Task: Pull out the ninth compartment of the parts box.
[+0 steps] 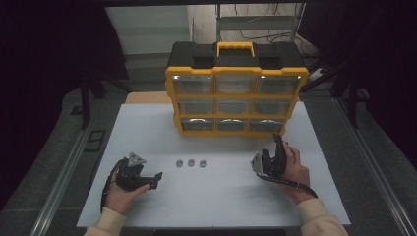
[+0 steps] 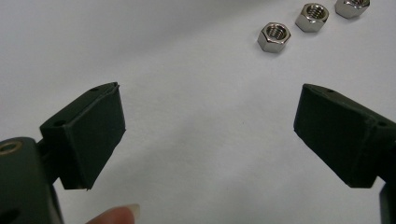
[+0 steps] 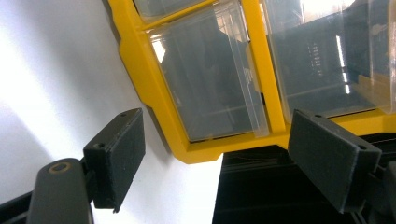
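Observation:
Three steel hex nuts (image 1: pixel 191 162) lie in a short row on the white table (image 1: pixel 147 132), seen close in the left gripper view as nuts (image 2: pixel 274 37). My left gripper (image 1: pixel 156 179) rests low at the front left, a little short of the nuts, open with nothing between its jaws (image 2: pixel 210 130). A yellow and black drawer organiser (image 1: pixel 236 88) with clear drawers stands upright at the back. My right gripper (image 1: pixel 278 142) is held tilted near its lower right corner, open and empty (image 3: pixel 219 158), facing a clear drawer (image 3: pixel 210 79).
A fingertip (image 2: pixel 119 215) shows at the bottom of the left gripper view. Dark floor and metal rails flank the table. A metal rack (image 1: pixel 255 19) stands behind the organiser.

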The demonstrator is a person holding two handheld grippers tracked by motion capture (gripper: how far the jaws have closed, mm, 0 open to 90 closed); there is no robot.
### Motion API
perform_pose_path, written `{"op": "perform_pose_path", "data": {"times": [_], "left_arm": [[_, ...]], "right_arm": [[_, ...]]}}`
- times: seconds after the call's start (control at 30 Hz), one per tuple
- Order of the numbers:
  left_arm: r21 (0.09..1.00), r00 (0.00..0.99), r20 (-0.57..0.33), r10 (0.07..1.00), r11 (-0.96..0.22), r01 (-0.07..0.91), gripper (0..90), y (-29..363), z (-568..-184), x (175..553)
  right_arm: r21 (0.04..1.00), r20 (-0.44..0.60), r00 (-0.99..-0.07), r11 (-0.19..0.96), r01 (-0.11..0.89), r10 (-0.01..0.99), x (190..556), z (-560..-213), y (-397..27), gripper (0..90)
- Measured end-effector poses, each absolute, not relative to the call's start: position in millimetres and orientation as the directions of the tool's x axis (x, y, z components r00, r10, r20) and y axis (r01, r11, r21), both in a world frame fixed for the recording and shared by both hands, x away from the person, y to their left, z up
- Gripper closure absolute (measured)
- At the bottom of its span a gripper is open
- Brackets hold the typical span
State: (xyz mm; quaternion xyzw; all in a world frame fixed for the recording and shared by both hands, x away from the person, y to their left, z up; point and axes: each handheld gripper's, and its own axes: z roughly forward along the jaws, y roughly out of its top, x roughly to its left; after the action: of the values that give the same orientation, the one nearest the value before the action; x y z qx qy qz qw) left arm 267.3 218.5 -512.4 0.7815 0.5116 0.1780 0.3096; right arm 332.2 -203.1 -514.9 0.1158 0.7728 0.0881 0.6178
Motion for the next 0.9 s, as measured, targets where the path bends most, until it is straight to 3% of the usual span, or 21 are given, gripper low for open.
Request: {"op": "perform_pose_path", "data": {"times": [0.9], "left_arm": [[0.666,0.413,-0.041,0.910,-0.283,0.690,9.1,219.1,-512.4,267.3]], "right_arm": [[0.270,-0.942,-0.187,0.961,0.065,0.278,345.0,-509.7,-197.7,21.4]]}}
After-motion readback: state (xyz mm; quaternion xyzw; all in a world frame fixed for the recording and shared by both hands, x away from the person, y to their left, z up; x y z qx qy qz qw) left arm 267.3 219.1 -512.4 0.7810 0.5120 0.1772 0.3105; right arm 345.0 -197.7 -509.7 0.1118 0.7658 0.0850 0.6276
